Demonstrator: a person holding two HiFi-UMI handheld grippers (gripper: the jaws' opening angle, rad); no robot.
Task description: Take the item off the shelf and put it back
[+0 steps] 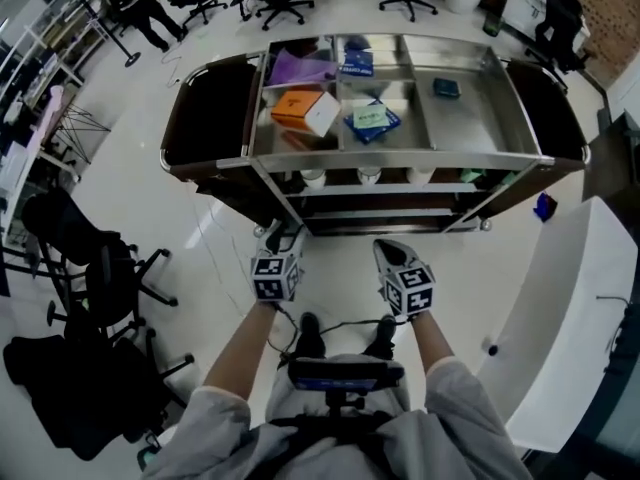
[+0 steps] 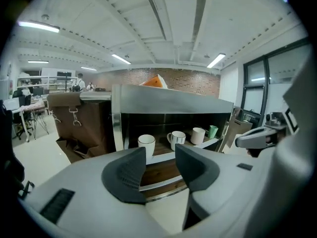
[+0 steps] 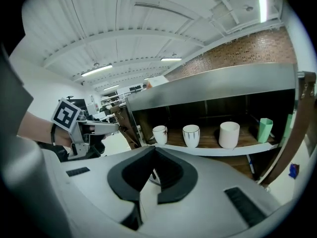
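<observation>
You're at the reaching step, left gripper (image 2: 161, 157) parted and empty, right gripper (image 3: 154, 151) closed on nothing; next, square up to 1 cup (image 2: 146, 143).

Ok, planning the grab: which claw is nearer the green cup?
Right. The right claw hangs before the shelf, left of the green cup; the left claw is farther left again.

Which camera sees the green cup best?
The right gripper view: the green cup stands clear on the shelf. The left gripper view shows it smaller. The head view mostly hides it under the cart top.
</observation>
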